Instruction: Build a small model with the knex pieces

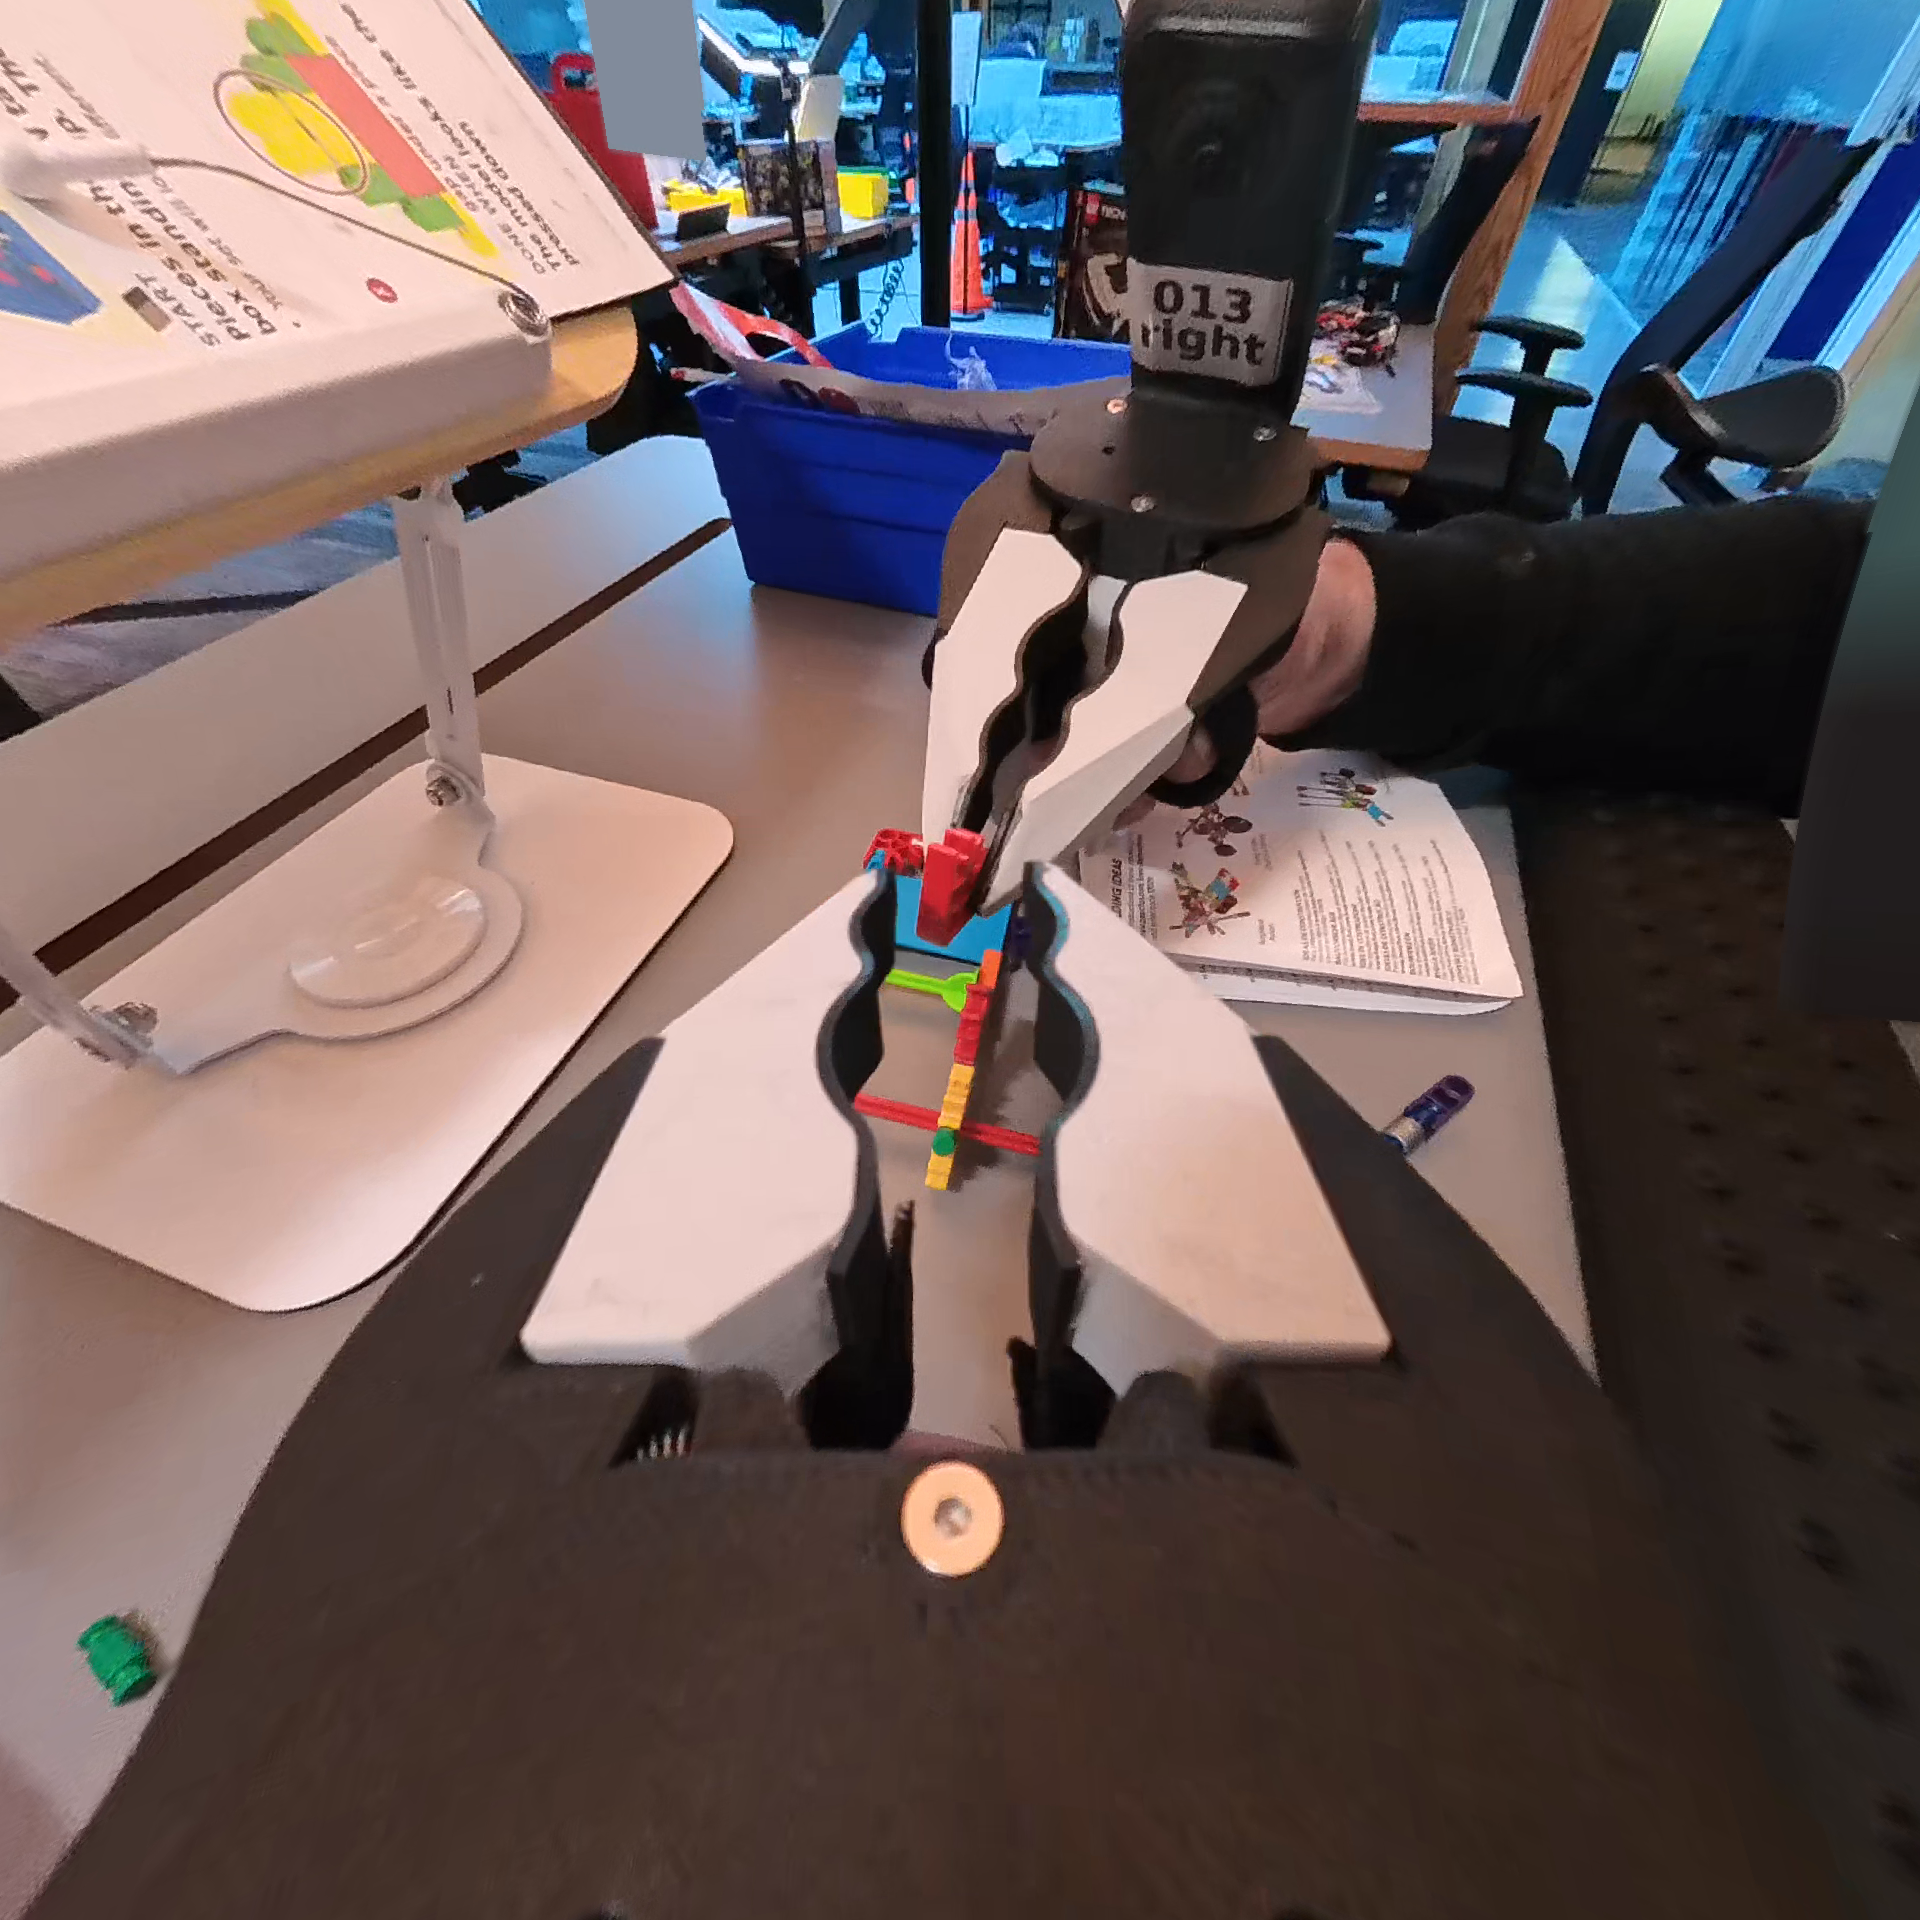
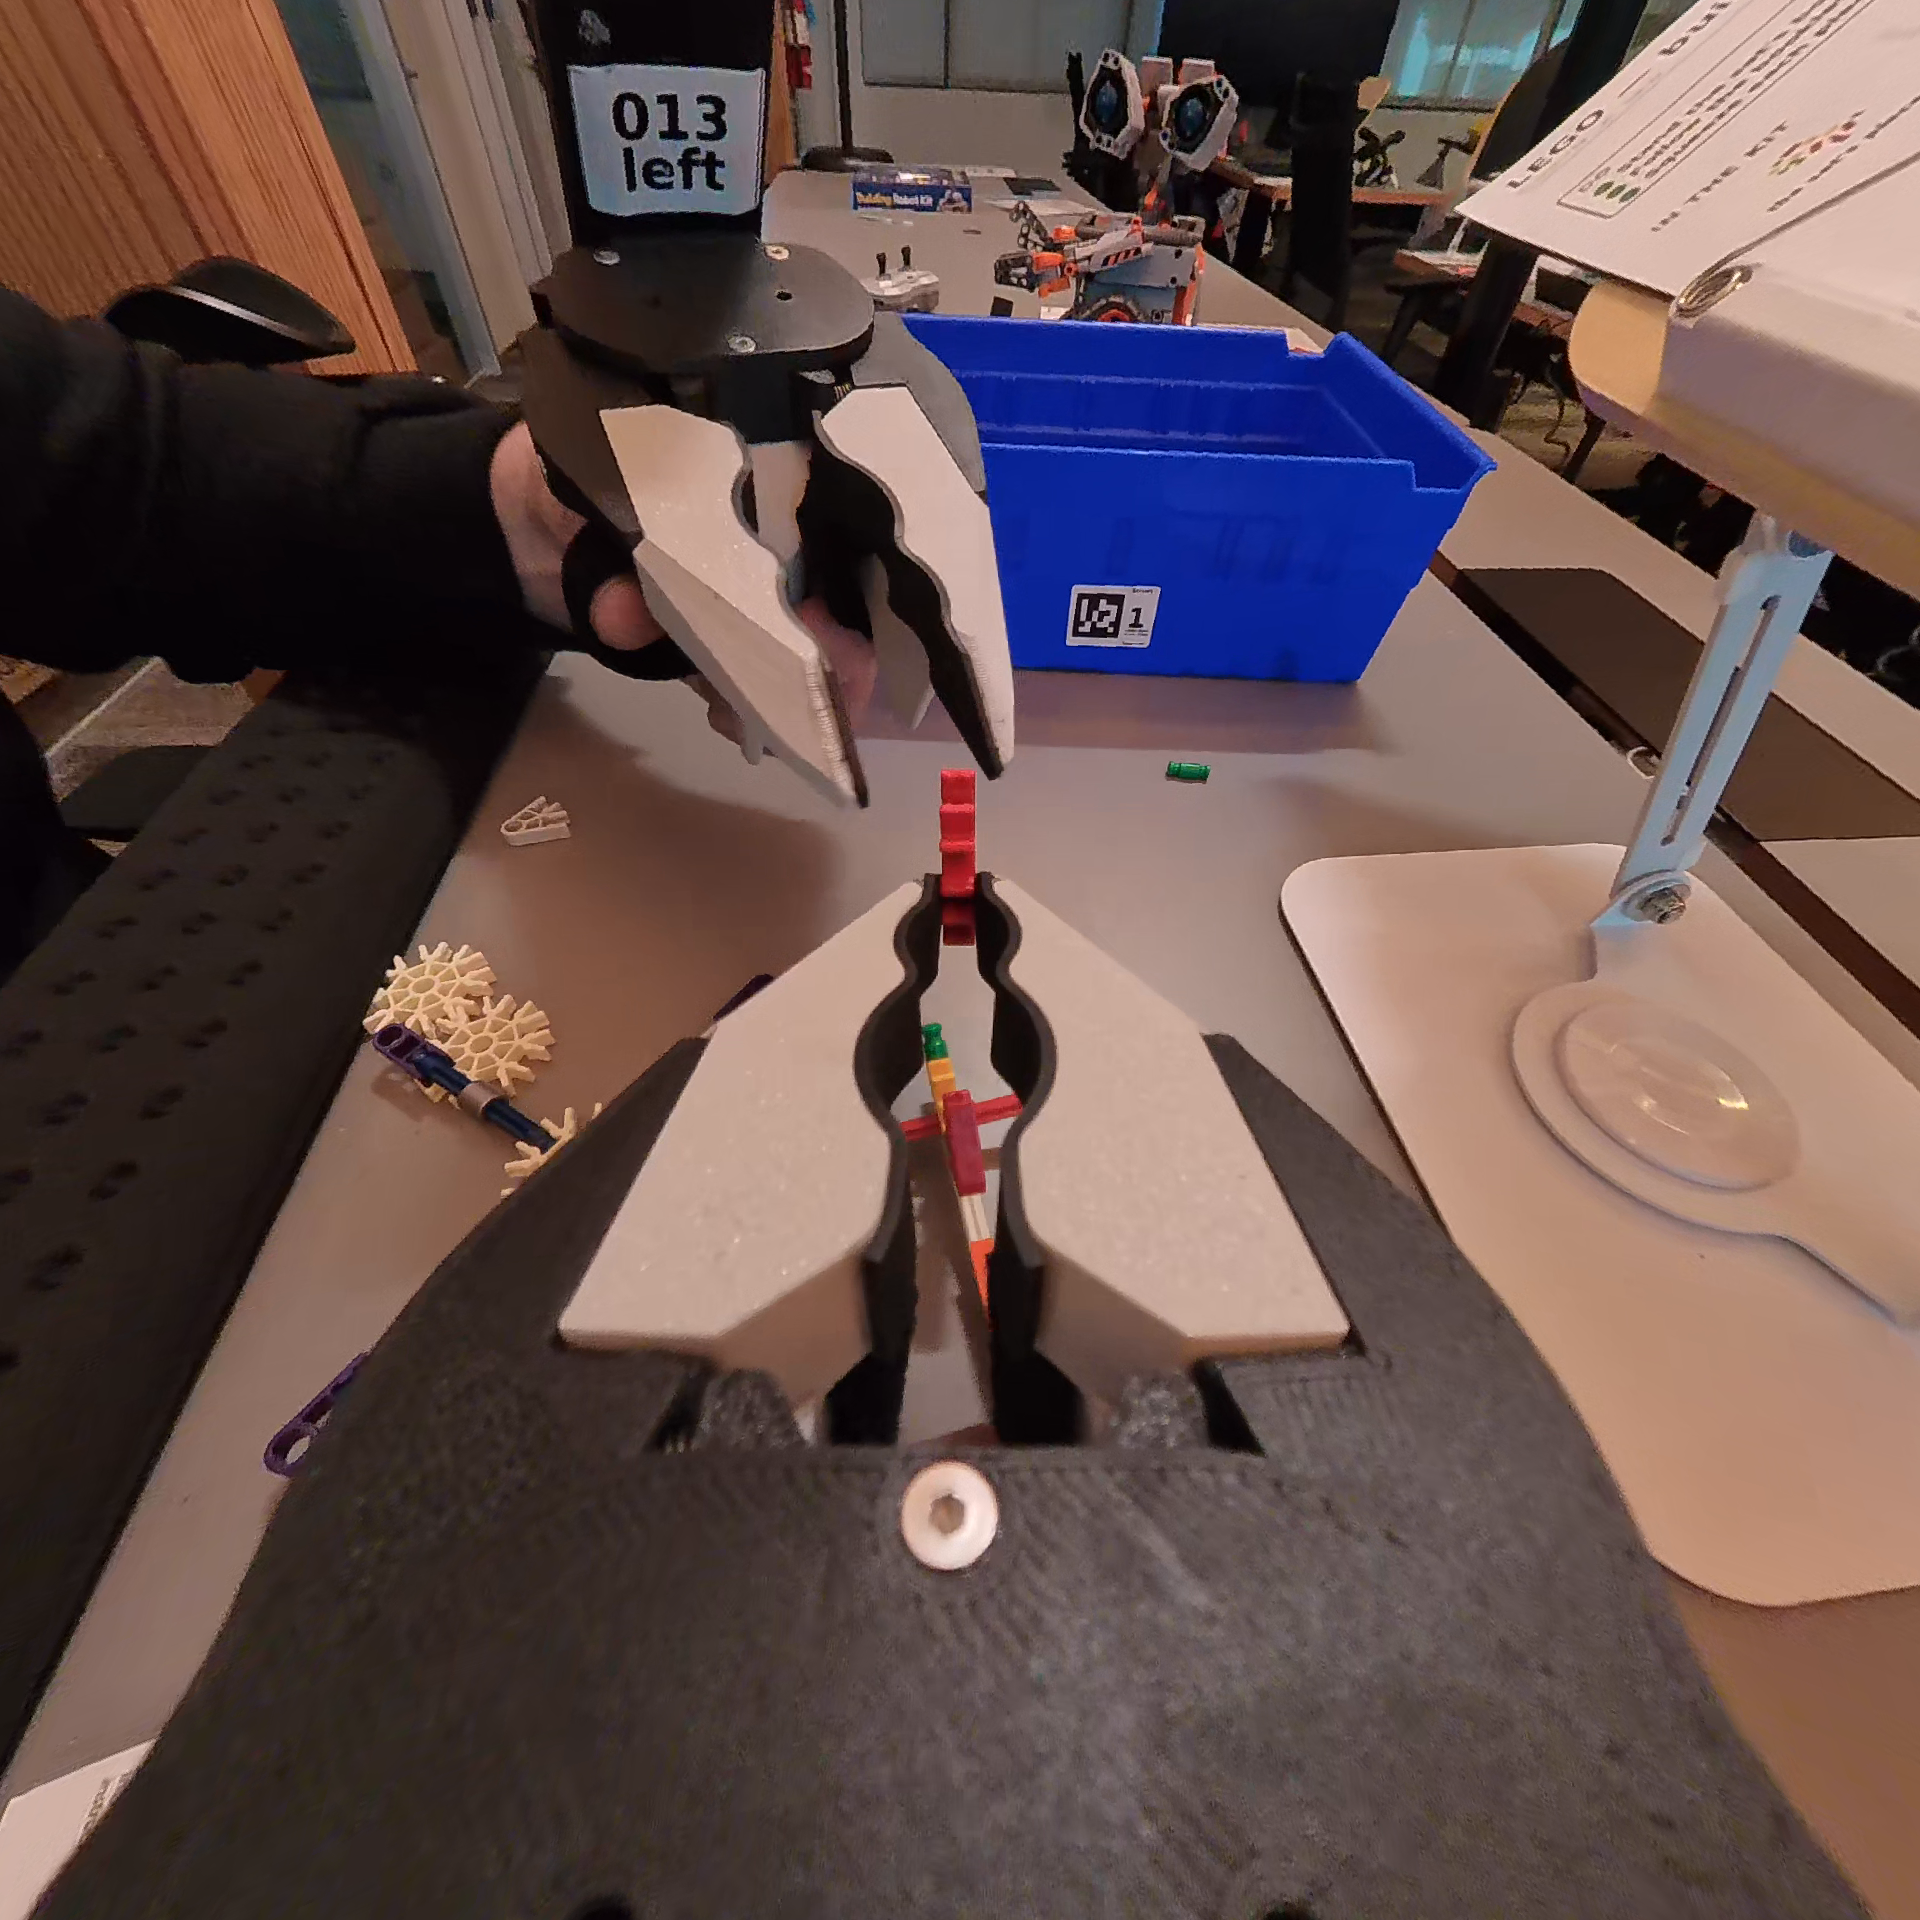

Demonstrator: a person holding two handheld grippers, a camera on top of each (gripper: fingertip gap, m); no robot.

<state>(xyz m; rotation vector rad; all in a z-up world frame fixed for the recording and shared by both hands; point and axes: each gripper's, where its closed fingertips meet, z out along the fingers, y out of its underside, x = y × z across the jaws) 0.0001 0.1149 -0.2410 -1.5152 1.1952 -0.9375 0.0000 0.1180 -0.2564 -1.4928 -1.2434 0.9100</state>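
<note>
My right gripper is shut on a small red toothed piece that sticks out past its fingertips. In the left wrist view the right gripper comes down from above with the red piece over a blue block. A colourful model of yellow, red and orange pieces with red rods lies on the grey table below, and shows between my right fingers. My left gripper is open and empty, close by the red piece. It hovers just beyond the piece in the right wrist view.
A blue bin stands behind. A white stand base with a tilted board is at the side. A printed sheet, a green piece, cream snowflake pieces, a purple rod and a black perforated mat lie around. Less than 4 cm separates the two grippers' tips.
</note>
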